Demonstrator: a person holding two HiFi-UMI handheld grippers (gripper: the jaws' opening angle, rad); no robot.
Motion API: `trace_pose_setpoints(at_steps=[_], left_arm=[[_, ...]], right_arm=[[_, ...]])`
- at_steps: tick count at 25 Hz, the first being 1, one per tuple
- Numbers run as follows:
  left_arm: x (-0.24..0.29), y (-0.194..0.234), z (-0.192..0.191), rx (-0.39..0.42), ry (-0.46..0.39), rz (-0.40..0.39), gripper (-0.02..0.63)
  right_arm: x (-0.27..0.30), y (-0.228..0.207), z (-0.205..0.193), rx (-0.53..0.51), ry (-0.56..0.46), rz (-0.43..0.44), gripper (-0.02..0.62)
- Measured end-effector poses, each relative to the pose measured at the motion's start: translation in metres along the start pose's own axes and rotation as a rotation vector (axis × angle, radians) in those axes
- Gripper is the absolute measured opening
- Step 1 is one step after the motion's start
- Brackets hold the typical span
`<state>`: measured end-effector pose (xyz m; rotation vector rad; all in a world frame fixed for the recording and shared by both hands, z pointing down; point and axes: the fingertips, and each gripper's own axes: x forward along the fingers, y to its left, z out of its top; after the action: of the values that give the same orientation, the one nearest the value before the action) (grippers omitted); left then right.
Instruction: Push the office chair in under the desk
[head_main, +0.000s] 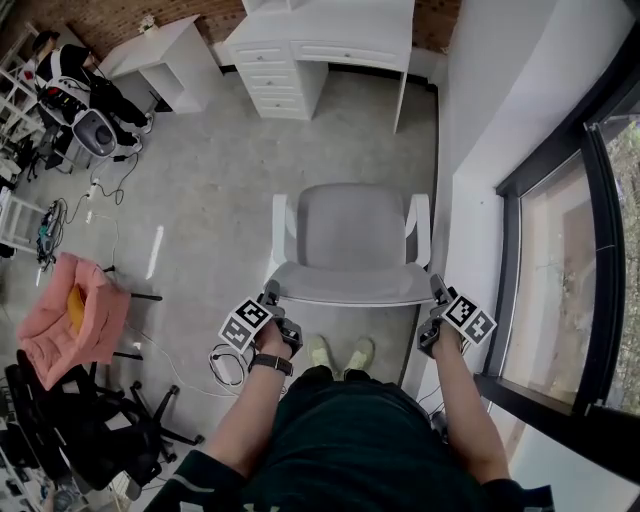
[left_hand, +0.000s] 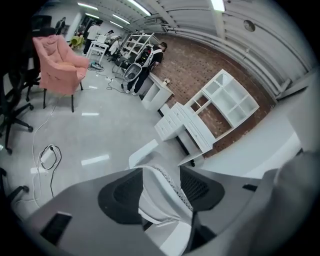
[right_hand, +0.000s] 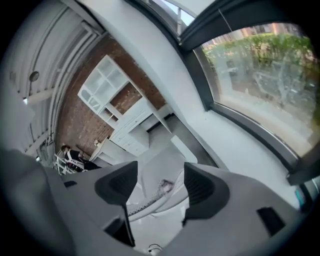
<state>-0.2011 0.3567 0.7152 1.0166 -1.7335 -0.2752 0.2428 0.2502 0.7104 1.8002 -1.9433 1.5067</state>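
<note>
A grey office chair (head_main: 350, 235) with white armrests stands right in front of me, its seat facing the white desk (head_main: 330, 40) with drawers at the far wall. A stretch of bare floor lies between chair and desk. My left gripper (head_main: 272, 297) is at the left end of the backrest's top edge (head_main: 345, 292), and my right gripper (head_main: 437, 291) is at the right end. In the left gripper view the white backrest edge (left_hand: 161, 200) runs between the spread pads of the left gripper (left_hand: 162, 192). In the right gripper view the right gripper (right_hand: 160, 187) stands open around the same edge (right_hand: 152, 202), with gaps on both sides.
A white wall and a dark-framed window (head_main: 560, 280) run close along the chair's right. To my left are a pink armchair (head_main: 75, 315), a black office chair (head_main: 70, 430) and cables (head_main: 225, 365). A small white table (head_main: 165, 60) and a person (head_main: 70, 85) are at the far left.
</note>
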Motion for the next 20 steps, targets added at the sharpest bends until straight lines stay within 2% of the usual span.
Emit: trace_pose_setpoints(at_steps=[5,11,13,20], left_arm=[[0.016,-0.002,-0.002,-0.042,0.01,0.0,0.184],[0.026,0.004,-0.005,-0.067,0.016,0.026,0.172],[0.029,0.003,-0.004,-0.077,0.011,0.028,0.169],[0.04,0.002,0.007,-0.102,-0.017,0.024,0.158]], right_arm=[[0.018,-0.014,-0.022,0.188,0.059,-0.019,0.278],[0.04,-0.019,-0.044,0.317,0.156,-0.011,0.275],[0.047,-0.015,-0.046,0.345,0.18,0.011,0.212],[0.055,-0.011,-0.049,0.356,0.195,0.008,0.204]])
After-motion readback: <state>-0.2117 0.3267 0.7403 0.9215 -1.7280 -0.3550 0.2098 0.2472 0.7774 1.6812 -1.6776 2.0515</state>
